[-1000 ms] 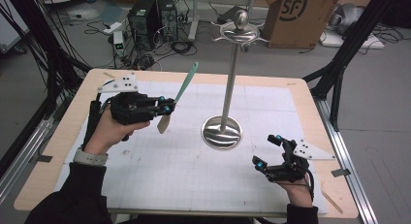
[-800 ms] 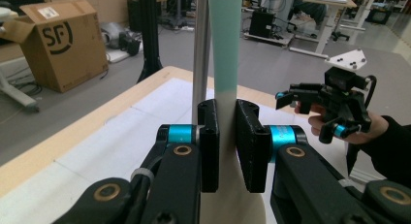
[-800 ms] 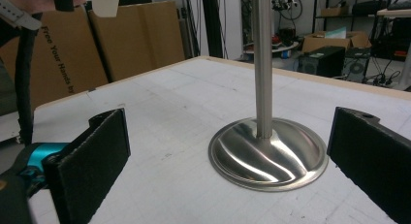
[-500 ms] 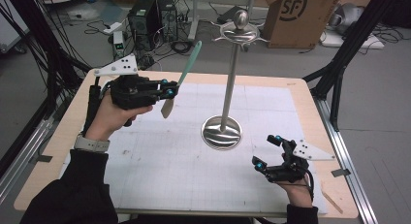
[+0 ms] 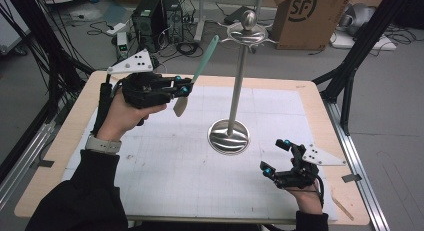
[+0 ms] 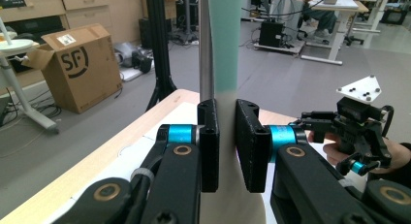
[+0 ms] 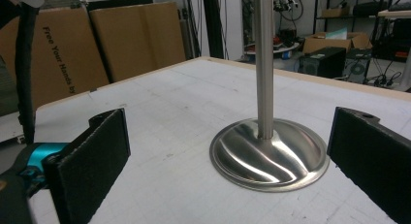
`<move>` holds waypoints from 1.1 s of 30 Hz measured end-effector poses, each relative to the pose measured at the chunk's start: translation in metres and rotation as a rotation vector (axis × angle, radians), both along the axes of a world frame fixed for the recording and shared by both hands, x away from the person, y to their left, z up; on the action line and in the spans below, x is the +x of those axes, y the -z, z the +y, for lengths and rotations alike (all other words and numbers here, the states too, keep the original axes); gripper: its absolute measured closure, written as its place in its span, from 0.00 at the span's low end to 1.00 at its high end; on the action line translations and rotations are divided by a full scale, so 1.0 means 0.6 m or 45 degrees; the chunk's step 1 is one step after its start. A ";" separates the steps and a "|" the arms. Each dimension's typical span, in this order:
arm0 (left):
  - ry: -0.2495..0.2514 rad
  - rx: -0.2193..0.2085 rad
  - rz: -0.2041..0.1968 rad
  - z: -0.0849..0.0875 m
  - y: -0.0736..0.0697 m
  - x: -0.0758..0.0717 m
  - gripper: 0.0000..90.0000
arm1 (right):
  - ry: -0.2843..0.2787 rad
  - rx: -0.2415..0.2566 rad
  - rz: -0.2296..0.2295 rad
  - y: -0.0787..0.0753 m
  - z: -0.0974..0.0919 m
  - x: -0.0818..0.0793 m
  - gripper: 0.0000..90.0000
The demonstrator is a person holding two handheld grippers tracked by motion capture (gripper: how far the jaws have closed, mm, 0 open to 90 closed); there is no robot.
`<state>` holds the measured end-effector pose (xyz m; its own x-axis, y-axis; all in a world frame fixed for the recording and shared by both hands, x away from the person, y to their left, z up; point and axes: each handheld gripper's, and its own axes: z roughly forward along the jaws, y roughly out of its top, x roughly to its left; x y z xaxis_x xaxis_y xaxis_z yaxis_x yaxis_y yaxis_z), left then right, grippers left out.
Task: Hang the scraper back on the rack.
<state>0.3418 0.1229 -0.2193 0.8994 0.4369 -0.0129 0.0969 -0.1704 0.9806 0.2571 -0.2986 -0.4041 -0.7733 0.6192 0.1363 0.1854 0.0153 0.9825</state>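
The metal stand (image 5: 231, 131) sits on the counter (image 5: 150, 176) near its middle, ahead and to the left of the right tool (image 5: 278, 158), which rests low at the counter's near right. The left tool (image 5: 183, 87) hangs above the far left, left of the stand's pole, with a spatula (image 5: 196, 75) between its jaws, handle slanting up toward the stand's top.

Left gripper (image 5: 184, 88): black body, blue joints, brass pivot pins, grey three-cornered plate with dark screws, black cable. Right gripper (image 5: 281, 157): same build, ribbed black jaw pads. Person: black sleeves (image 5: 82, 201), pale wristband (image 5: 102, 144).
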 end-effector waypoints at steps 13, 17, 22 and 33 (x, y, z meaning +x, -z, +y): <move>-0.010 0.030 0.012 -0.015 0.008 0.011 0.89 | 0.002 0.005 -0.001 -0.001 -0.003 -0.002 0.00; -0.015 0.021 0.023 -0.022 0.013 0.014 0.89 | 0.001 0.003 -0.002 0.000 -0.001 -0.001 0.00; -0.012 0.013 0.055 -0.040 0.023 0.023 0.89 | 0.002 0.001 -0.002 0.000 -0.001 -0.001 0.00; -0.023 -0.010 0.083 -0.082 0.039 0.038 0.89 | 0.004 0.013 -0.002 0.000 -0.005 -0.003 0.00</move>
